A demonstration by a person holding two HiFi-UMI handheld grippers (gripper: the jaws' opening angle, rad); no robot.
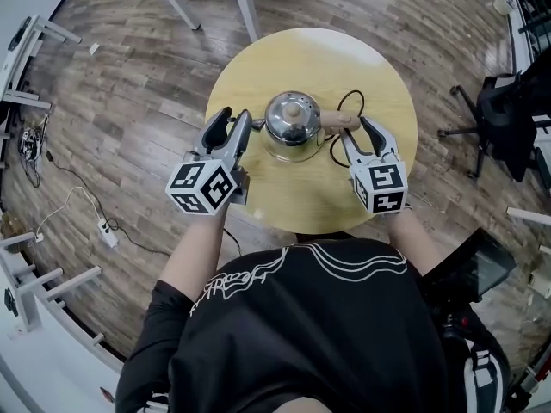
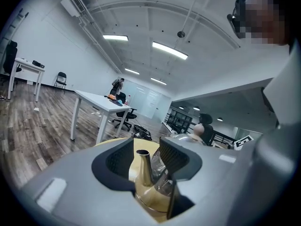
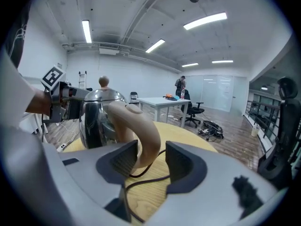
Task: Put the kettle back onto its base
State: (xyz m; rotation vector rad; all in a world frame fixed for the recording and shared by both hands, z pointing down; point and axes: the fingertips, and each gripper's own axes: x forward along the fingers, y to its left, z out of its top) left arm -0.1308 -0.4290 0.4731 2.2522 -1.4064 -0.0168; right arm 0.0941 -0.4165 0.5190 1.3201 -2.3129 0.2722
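The kettle (image 1: 293, 119) is sitting on its base (image 1: 294, 156), I think, so I am just holding the left gripper (image 1: 235, 120) with jaws apart around its spout (image 2: 142, 166) and the right gripper (image 1: 357, 136) with jaws apart around its handle (image 3: 141, 135).

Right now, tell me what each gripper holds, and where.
Nothing is gripped: the left gripper stands open around the spout of the kettle, the right gripper around its handle.

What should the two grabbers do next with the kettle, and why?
Probably pull both straight back. The kettle looks set down on the table. The left gripper is open around the spout, the right gripper open around the handle; neither grips.
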